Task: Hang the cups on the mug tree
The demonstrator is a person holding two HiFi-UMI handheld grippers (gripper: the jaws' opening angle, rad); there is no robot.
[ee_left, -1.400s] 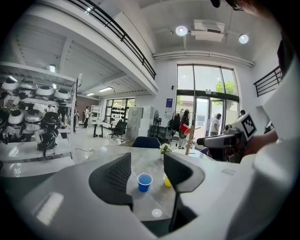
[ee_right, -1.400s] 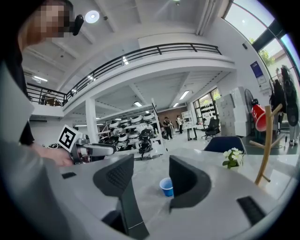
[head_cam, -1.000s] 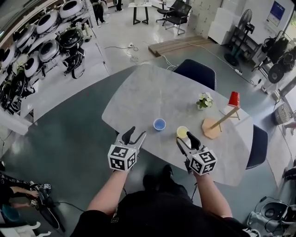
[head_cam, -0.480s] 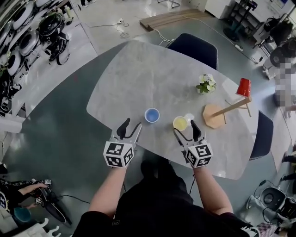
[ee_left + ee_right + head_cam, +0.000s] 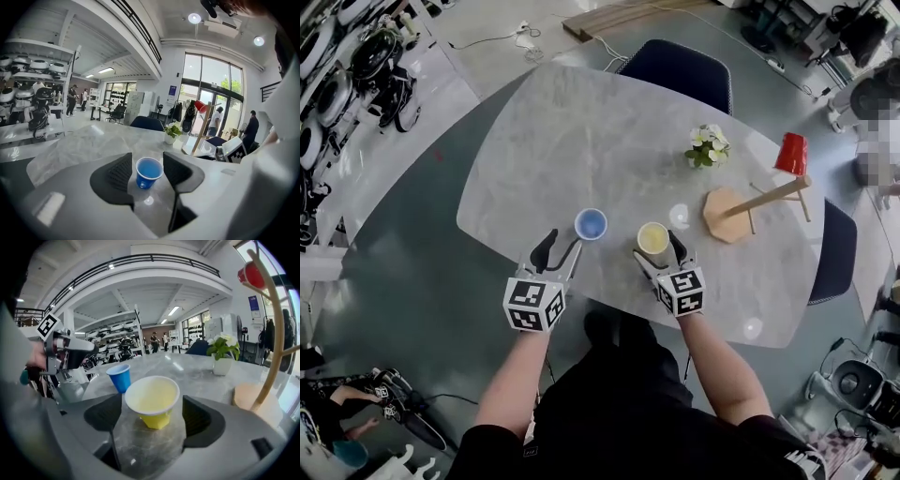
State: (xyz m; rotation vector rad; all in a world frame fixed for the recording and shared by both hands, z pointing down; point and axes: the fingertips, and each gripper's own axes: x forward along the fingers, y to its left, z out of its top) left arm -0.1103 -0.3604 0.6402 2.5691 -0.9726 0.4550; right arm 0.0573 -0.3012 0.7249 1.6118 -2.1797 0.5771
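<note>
Right hand-held gripper (image 5: 151, 417) jaws opening, yellow cup (image 5: 152, 401) between; mug tree (image 5: 277, 341) prob. cropped.

- Cups: three. A blue cup (image 5: 591, 223) stands near left, a yellow cup (image 5: 652, 237) just right of it, and a red cup (image 5: 790, 153) sits far right, up on a peg.
- Mug tree (image 5: 741, 208): one, right.
- Potted plant (image 5: 705, 147): one, beyond the yellow cup.
- Table (image 5: 572, 131): one.
- Chairs: two, a far chair (image 5: 675, 70) and a right chair (image 5: 834, 262).

Hand-held gripper (image 5: 658, 253) opening, now around cup (image 5: 653, 237)
</note>
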